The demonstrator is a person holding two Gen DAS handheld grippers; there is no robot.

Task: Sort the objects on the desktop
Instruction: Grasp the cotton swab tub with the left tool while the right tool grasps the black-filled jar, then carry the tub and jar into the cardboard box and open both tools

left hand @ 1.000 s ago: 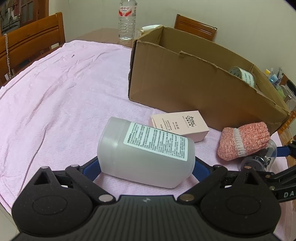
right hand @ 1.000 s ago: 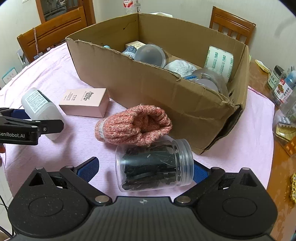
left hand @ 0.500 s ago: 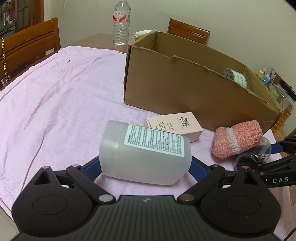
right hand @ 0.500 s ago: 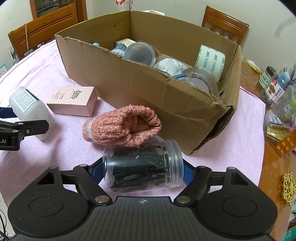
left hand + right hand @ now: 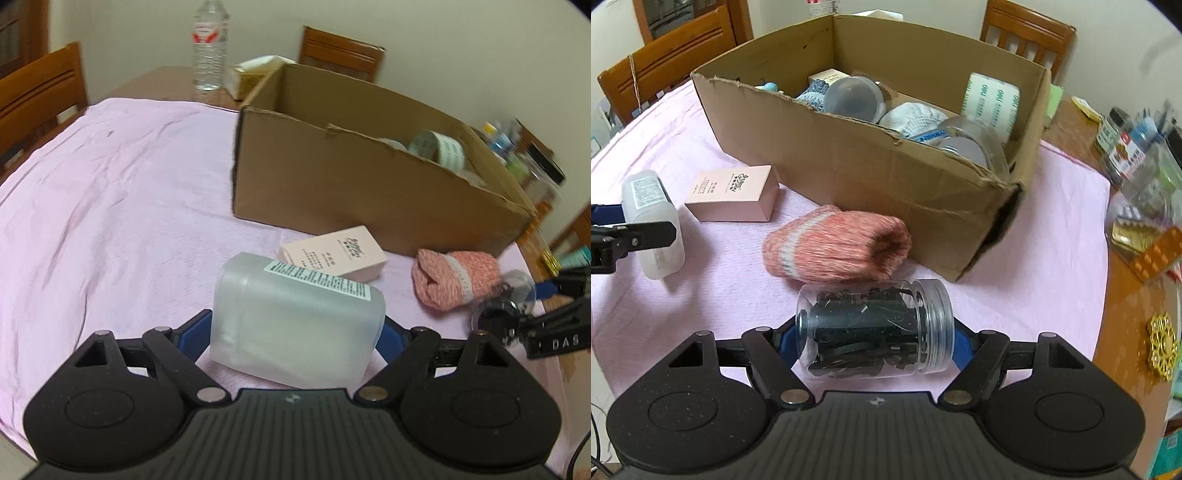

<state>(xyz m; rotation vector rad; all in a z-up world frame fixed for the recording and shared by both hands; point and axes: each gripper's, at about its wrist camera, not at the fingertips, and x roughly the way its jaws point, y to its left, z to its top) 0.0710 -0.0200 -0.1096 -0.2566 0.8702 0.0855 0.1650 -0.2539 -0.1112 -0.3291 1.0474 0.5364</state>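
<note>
The left gripper (image 5: 297,328) hides the near underside of the frosted white bottle (image 5: 295,317), and its blue pads show only as slivers at each end of the bottle. In the right wrist view the clear jar (image 5: 873,328) of black bands covers most of the right gripper (image 5: 873,334) pads too, so actual pad contact at either end is hard to confirm. Inside the cardboard box (image 5: 871,166) the contents overlap: a tape roll (image 5: 991,99) against the far right wall, a white knitted item and clear containers, partly hidden by the torn near wall. The items on the bare wooden table at far right are blurred.

Compared with a second ago, both pairs of jaws stand narrower; the bottle's label has rolled toward the far side, and the jar now appears raised a little above the pink cloth (image 5: 701,295), farther from the pink knitted sock (image 5: 836,245) than it was.

The bottle lies sideways between the left jaws, which are closing with the pads against its two ends. The jar lies sideways between the right jaws, base left and lid right, and these jaws are also closing on it, pads at both ends. The pink carton (image 5: 334,253) rests on the cloth just beyond the bottle, near the box's front wall.
</note>
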